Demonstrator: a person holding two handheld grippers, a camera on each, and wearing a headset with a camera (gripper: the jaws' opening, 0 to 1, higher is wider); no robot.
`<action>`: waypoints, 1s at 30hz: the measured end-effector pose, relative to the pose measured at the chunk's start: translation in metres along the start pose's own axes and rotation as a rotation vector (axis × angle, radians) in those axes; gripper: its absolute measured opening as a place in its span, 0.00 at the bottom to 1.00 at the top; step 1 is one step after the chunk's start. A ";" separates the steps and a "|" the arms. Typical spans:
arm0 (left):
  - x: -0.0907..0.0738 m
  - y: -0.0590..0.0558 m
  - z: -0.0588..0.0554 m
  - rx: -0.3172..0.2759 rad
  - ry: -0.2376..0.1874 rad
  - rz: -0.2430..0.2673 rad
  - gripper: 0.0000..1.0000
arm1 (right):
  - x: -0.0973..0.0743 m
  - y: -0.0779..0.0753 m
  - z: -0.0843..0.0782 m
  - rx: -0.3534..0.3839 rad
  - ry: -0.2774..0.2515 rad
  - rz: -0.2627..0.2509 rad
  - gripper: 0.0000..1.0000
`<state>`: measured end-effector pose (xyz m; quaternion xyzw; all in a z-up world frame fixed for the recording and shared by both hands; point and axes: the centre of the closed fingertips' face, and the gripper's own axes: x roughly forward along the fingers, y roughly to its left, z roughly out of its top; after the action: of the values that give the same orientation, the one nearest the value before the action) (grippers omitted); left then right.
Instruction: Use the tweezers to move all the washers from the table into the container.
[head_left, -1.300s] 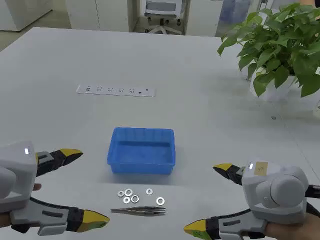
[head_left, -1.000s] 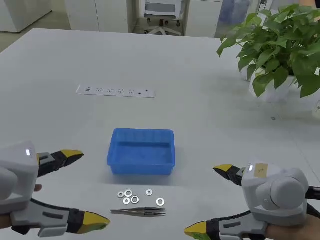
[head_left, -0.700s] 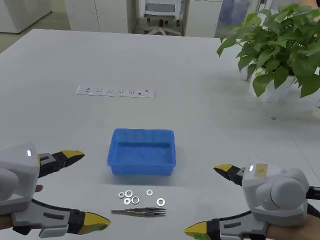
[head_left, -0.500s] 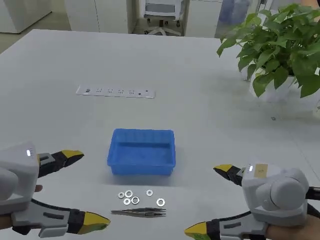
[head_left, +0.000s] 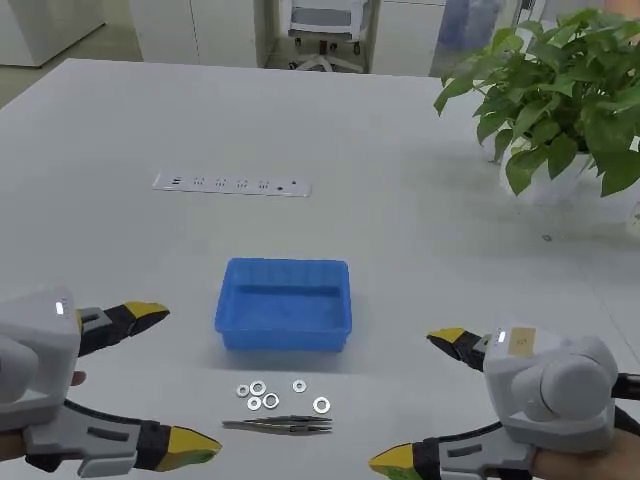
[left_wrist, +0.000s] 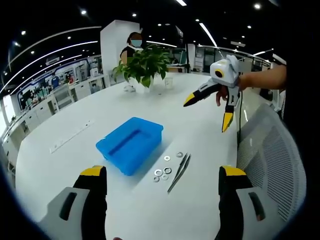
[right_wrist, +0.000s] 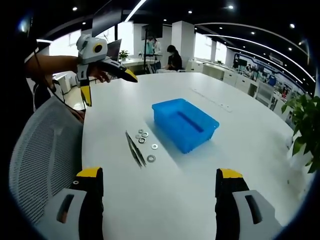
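Lying beside the washers (head_left: 257, 388), the thin tweezers (head_left: 277, 424) look slippery, best pinched mid-length; left gripper (head_left: 185, 377) and right gripper (head_left: 404, 399) hover, jaws wide.

Head view looks down; gripper views low, facing inward; all share container (head_left: 285, 333).

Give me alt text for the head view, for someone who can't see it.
The left claw and right claw, both open, flank loose washers and tweezers lying on a white table in front of an empty blue container. A power strip and potted plant sit farther back.
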<state>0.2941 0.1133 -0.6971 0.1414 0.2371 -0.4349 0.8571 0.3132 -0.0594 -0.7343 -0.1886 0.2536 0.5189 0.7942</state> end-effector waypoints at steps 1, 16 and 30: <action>0.000 0.000 0.000 -0.001 0.000 0.000 0.98 | 0.000 0.000 0.000 0.000 0.000 0.000 0.94; 0.001 0.001 -0.001 0.001 0.000 -0.003 0.97 | 0.000 -0.002 0.001 -0.006 -0.003 -0.004 0.94; 0.003 0.001 -0.001 0.010 0.002 -0.008 0.96 | 0.000 -0.003 0.003 -0.018 -0.008 -0.007 0.93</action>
<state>0.2963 0.1126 -0.6992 0.1453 0.2364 -0.4394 0.8543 0.3169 -0.0594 -0.7319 -0.1943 0.2450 0.5191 0.7955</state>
